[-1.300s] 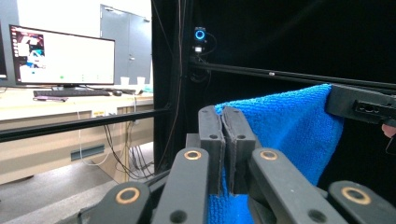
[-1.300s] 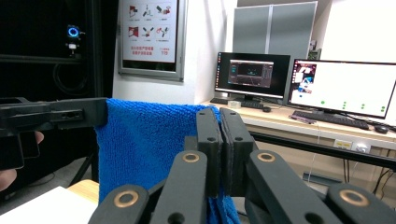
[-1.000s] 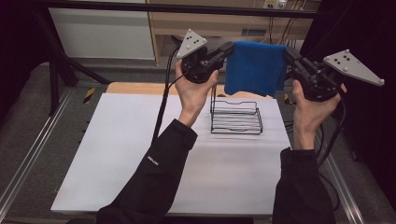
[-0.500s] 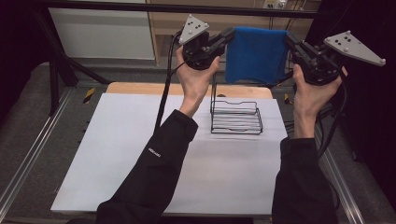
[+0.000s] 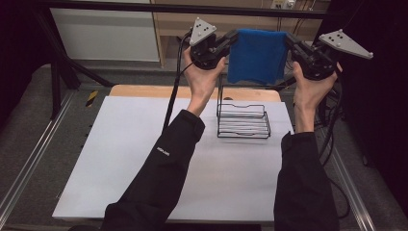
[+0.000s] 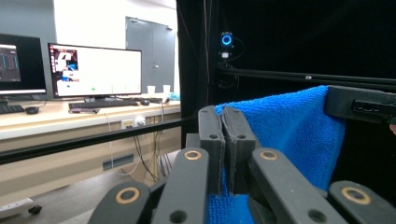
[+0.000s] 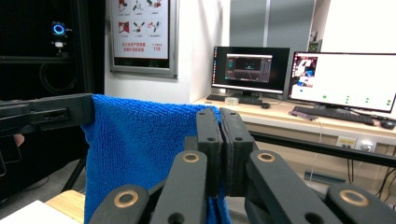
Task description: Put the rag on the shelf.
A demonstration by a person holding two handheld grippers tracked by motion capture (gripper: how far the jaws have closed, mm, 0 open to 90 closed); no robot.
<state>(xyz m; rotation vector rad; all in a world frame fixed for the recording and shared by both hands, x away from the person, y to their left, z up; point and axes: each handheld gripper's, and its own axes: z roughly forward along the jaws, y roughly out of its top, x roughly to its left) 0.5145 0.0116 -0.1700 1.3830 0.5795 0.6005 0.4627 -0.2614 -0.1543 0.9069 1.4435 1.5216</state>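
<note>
Blue cloth (image 5: 257,55) hangs stretched in the air between both grippers, raised above the far edge of the bench (image 5: 144,168). Left gripper (image 5: 231,37) is clenched on the cloth's upper left corner; its own view shows the jaws pressed together with blue pile pinched between them. Right gripper (image 5: 291,41) is clenched on the upper right corner in the same manner. The cloth's top edge runs nearly level and the rest drapes down freely. A black wire rack (image 5: 243,120) stands on the white bench surface below the cloth, apart from it.
</note>
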